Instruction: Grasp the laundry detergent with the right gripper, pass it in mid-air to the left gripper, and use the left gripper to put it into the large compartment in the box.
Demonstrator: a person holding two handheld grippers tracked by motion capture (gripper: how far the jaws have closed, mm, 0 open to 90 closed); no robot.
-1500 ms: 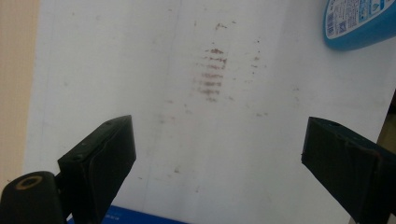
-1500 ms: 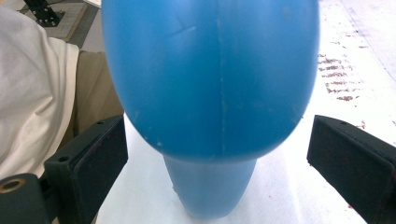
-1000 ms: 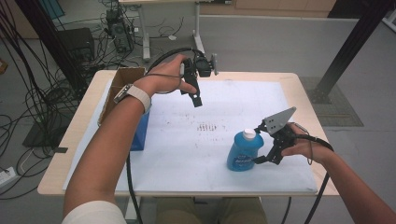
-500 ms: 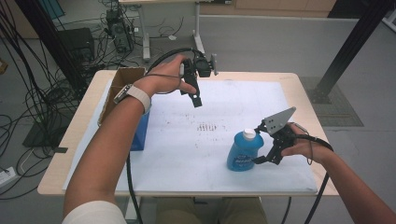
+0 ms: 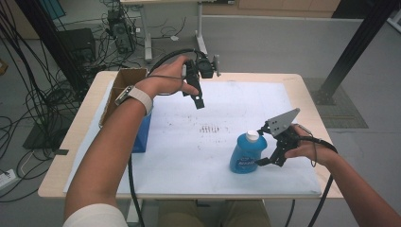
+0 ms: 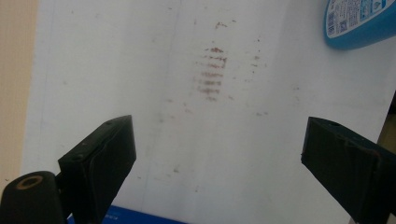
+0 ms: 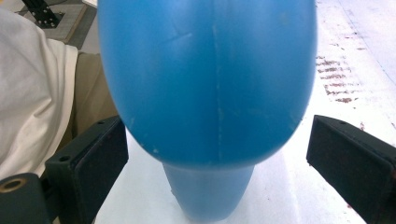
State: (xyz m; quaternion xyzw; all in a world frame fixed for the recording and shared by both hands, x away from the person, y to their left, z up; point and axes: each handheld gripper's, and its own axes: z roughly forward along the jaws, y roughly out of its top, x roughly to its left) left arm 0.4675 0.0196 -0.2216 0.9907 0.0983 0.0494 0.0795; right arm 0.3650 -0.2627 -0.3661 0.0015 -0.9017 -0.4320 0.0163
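Right hand-held gripper [image 5: 265, 147] straddles blue bottle [image 5: 246, 152], jaws apart, not touching.

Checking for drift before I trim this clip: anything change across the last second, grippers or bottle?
No visible change. The left gripper hangs open above the white table cover, nothing between its jaws. The right gripper sits at the blue plastic bottle with the white cap, jaws either side of it with gaps showing, not pressing. The bottle stands upright in the same spot.
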